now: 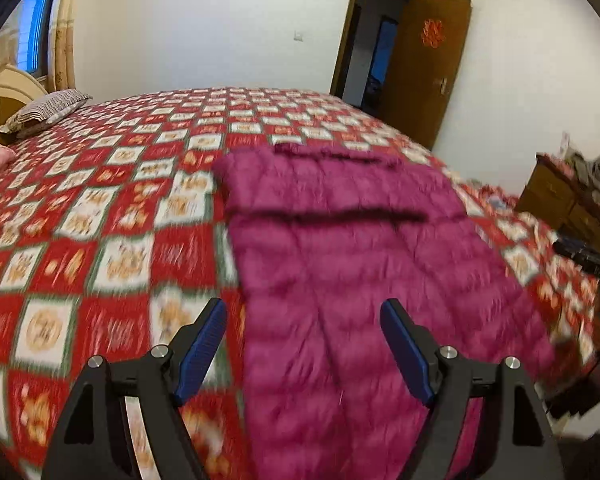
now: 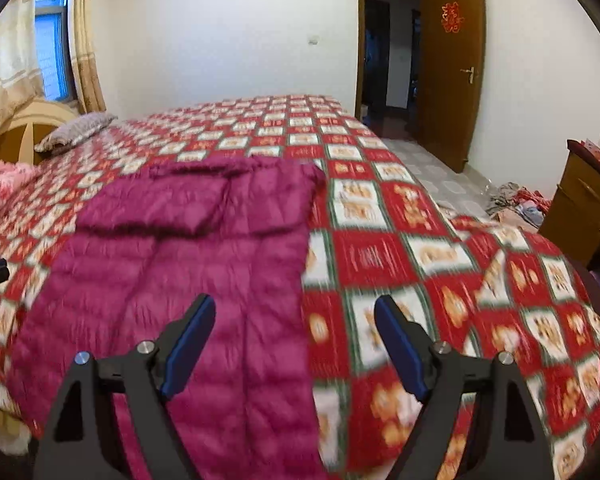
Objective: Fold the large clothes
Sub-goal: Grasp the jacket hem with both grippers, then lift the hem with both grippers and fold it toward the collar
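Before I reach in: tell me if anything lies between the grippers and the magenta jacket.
Nothing visible does. The left gripper and right gripper hang open over the magenta jacket, which lies bare on the bedspread.

The quilted jacket [image 1: 340,248] is magenta with darker stitched lines. The bedspread [image 1: 100,240] is a red, white and green check with orange motifs. At ten o'clock lie a brown-and-white striped pillow [image 1: 48,110] and a pink floral one [image 2: 0,188]. The door [image 2: 452,68] is brown with a red ornament [image 2: 452,17].
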